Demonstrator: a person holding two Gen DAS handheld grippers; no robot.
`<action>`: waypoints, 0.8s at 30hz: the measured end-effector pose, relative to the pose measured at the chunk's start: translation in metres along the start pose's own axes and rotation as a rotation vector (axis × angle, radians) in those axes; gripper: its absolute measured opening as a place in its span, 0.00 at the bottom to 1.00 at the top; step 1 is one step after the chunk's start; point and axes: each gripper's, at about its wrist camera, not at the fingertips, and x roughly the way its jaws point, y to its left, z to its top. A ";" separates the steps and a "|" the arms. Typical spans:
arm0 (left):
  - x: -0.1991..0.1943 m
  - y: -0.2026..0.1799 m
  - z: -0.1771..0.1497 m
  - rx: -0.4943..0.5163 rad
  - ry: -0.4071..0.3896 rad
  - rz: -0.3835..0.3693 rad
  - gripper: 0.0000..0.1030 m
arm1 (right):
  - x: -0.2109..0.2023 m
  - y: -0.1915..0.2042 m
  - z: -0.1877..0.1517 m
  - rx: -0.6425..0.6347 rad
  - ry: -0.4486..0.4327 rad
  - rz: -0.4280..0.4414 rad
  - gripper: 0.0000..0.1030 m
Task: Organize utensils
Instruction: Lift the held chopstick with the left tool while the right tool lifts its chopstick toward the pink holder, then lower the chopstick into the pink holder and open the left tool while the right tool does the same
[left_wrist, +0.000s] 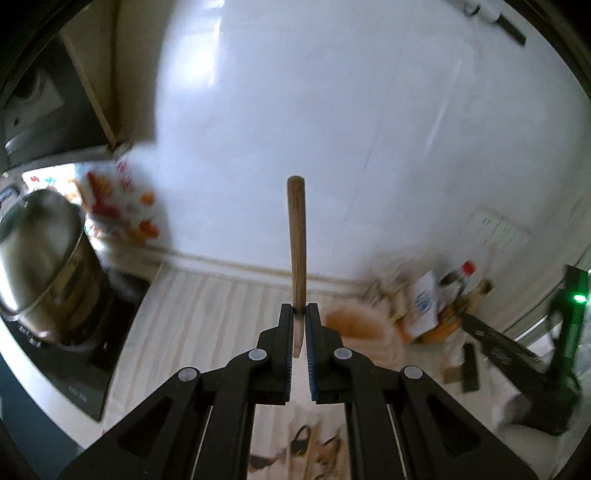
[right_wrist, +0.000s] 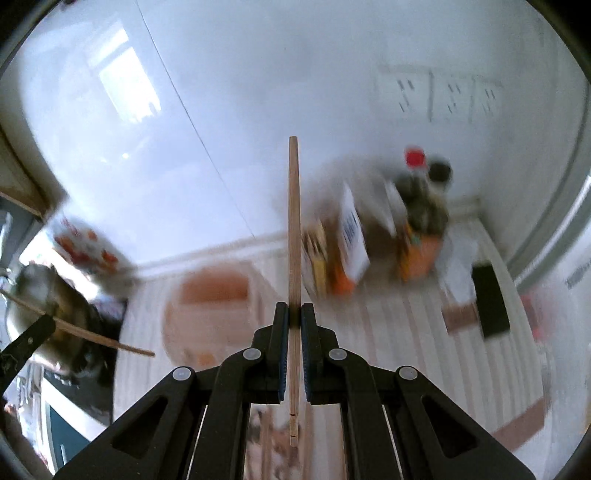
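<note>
A wooden utensil handle (left_wrist: 296, 243) stands pinched between the left gripper (left_wrist: 299, 314) jaws, long axis pointing up and away toward the white wall (left_wrist: 332, 129). The right gripper (right_wrist: 294, 312) clamps a thin wooden stick (right_wrist: 294, 240) likewise, lengthwise along its fingers. Striped counter (left_wrist: 207, 325) lies open below (steel pot (left_wrist: 44, 258) left, bottles (left_wrist: 454, 284) right, both blurred).

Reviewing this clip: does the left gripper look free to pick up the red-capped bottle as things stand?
Probably not. The left gripper is already shut on a wooden stick, and the bottle stands crowded among cartons at the wall.
</note>
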 end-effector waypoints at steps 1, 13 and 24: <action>-0.001 -0.003 0.005 0.003 -0.007 -0.008 0.04 | -0.001 0.004 0.009 -0.001 -0.015 0.005 0.06; 0.075 -0.030 0.035 0.068 0.071 -0.084 0.04 | 0.041 0.044 0.090 0.024 -0.130 0.065 0.06; 0.133 -0.026 0.011 0.053 0.242 -0.125 0.04 | 0.093 0.041 0.075 0.018 -0.098 0.080 0.06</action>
